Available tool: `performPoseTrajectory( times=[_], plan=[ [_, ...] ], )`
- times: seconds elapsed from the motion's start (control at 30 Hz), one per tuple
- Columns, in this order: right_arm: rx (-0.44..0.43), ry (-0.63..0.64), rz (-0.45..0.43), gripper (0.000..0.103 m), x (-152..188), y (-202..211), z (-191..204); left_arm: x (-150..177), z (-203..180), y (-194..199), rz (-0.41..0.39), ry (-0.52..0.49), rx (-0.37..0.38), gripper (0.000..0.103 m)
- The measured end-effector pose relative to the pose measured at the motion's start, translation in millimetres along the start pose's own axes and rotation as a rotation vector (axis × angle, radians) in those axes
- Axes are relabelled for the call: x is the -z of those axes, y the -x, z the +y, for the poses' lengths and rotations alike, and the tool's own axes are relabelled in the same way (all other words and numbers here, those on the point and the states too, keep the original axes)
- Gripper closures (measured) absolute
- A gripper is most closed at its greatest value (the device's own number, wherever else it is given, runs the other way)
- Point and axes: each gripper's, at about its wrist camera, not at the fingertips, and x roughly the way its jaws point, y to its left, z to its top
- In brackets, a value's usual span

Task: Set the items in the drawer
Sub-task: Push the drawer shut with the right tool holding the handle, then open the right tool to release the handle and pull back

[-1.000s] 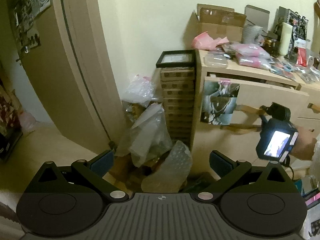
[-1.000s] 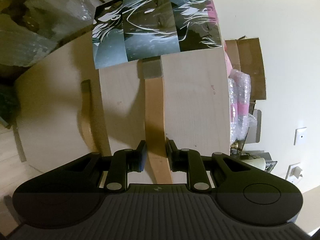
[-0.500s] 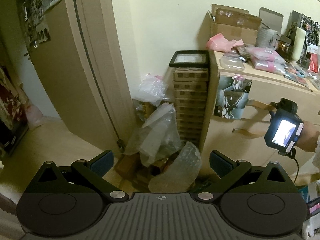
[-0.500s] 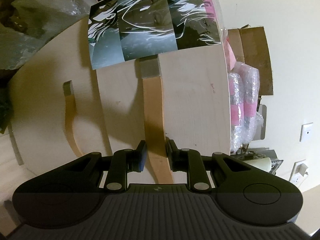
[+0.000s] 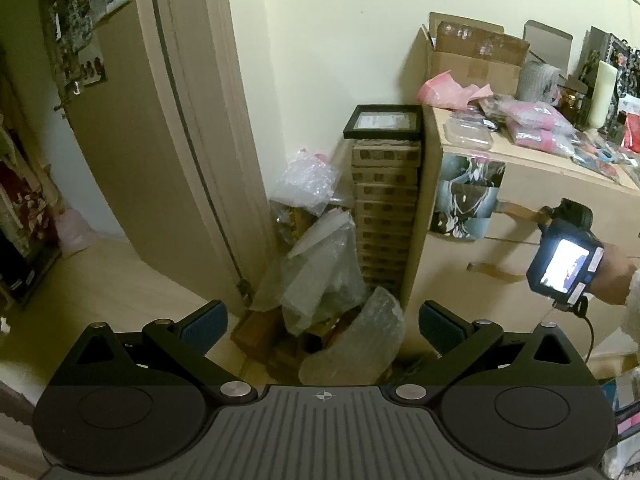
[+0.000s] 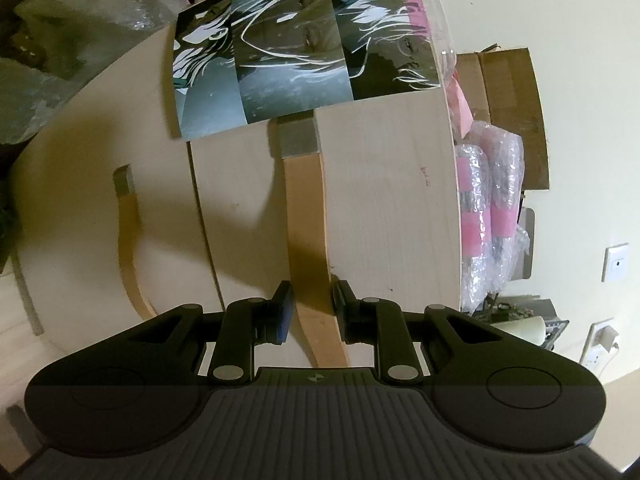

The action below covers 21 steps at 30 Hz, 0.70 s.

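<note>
The right gripper (image 6: 313,306) is at the top drawer (image 6: 384,200). Its two fingers sit one on each side of the wooden handle (image 6: 306,208), closed in on it. How hard they squeeze does not show. The handle is a long strip. In the right wrist view it runs straight away from the gripper, toward the picture (image 6: 304,48) stuck on the drawer front. So a push or a pull would go right along the gripper's own line.

The left gripper (image 5: 322,326) is far from the drawer. It is wide open and holds nothing. It hangs over the bags on the floor by the door. The right one is much nearer.

One second ago the drawer stuck out from the desk (image 5: 520,156), with a dark gap above it. Now its front looks flat with the front below it, shut or almost shut. The right gripper has kept hold of the handle the whole time.

Pink packs (image 6: 492,200) lie on top of the desk. What is inside the drawer cannot be seen.
</note>
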Motion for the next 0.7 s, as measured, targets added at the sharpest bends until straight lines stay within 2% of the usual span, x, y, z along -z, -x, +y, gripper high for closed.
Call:
performPoseTrajectory(
  times=[0.3,0.33,0.37,0.43,0.6,0.7],
  plan=[
    [-0.006,-0.014,-0.001,0.081,-1,-4,-5,7,7,6,-0.001,0.033,-0.037,0.000],
    [-0.010,-0.026,-0.003,0.078,-1,-4,-7,8,7,7,-0.002,0.036,-0.041,0.000],
    [-0.014,-0.038,-0.006,0.073,-1,-3,-9,9,8,8,-0.002,0.040,-0.045,0.000],
    [-0.025,-0.062,-0.019,0.045,1,0,-12,6,6,7,-0.001,0.041,-0.046,0.000],
    [-0.050,-0.115,-0.054,0.037,7,15,-16,6,-1,8,-0.004,0.038,-0.029,0.000],
    [-0.086,-0.223,-0.047,0.017,11,26,-30,4,-7,9,-0.014,0.031,-0.011,0.000]
  ],
)
